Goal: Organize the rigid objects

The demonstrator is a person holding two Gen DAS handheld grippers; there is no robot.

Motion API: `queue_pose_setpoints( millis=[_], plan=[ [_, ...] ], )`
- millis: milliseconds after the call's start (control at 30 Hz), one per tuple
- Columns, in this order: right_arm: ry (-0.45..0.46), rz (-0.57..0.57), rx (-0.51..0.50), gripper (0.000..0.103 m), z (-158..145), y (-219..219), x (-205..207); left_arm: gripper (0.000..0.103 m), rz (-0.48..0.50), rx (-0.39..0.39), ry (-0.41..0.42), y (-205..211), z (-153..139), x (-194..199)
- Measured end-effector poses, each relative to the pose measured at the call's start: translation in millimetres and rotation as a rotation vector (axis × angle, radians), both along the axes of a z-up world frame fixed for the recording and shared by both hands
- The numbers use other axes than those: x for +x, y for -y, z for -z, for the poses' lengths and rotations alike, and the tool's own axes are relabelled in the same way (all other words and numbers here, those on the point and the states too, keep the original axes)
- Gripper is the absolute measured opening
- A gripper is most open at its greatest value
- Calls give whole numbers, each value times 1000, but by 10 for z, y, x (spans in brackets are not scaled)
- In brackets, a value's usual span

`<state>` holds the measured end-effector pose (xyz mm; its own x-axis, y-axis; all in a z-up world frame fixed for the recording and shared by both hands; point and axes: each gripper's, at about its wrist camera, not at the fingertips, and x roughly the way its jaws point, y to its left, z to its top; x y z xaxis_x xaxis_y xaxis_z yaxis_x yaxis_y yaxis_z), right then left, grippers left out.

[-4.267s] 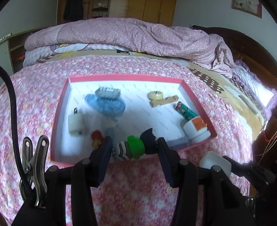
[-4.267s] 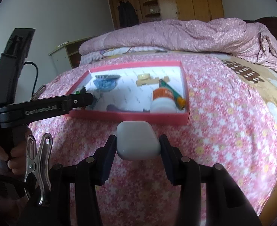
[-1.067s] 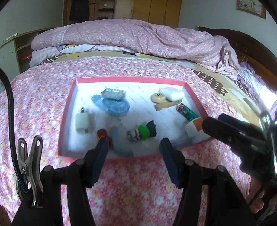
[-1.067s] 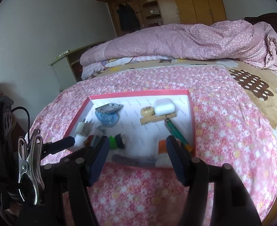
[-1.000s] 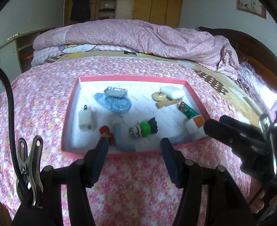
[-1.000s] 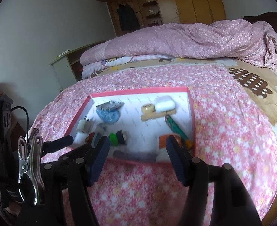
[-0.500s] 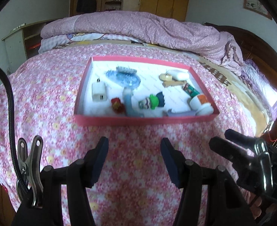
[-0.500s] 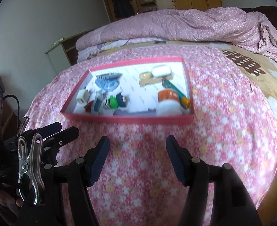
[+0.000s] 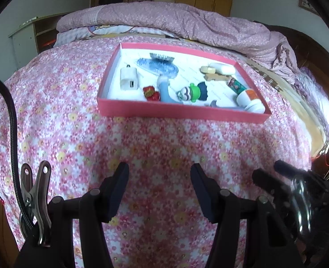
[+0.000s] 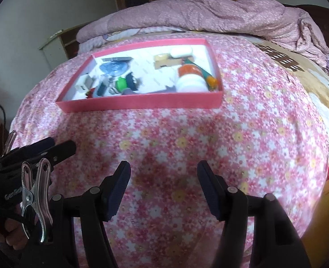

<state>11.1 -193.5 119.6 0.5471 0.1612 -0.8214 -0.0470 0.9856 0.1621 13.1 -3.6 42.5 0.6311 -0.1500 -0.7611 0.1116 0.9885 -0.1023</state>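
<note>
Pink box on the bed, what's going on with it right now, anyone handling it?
Nobody is touching it. The pink box sits on the flowered bedspread with the small items inside: a white charger, a green-hatted figure, an orange-labelled white bottle and a white case. The left hand-held gripper and right hand-held gripper are both open and empty, short of the box.

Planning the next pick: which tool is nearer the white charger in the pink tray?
Left. The left tool hovers open in front of the tray end holding the charger; the right tool hovers open further right, nearer the bottle.
</note>
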Motion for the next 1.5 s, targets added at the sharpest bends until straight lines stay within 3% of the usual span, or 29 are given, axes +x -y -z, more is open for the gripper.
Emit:
queue_pose_setpoints(
  millis=[200, 433, 767, 1500],
  plan=[
    [-63, 45, 12, 63, 137, 81, 18, 60, 1, 3, -36, 29, 112, 6],
    [-41, 50, -5, 64, 155, 57, -9, 61, -3, 13, -31, 36, 152, 5],
    [-20, 47, -14, 70, 170, 12, -28, 72, -5, 38, -23, 120, 177, -21],
    [-17, 41, -41, 74, 188, -30, -34, 74, -19, 29, -36, 117, 179, -11]
  ],
)
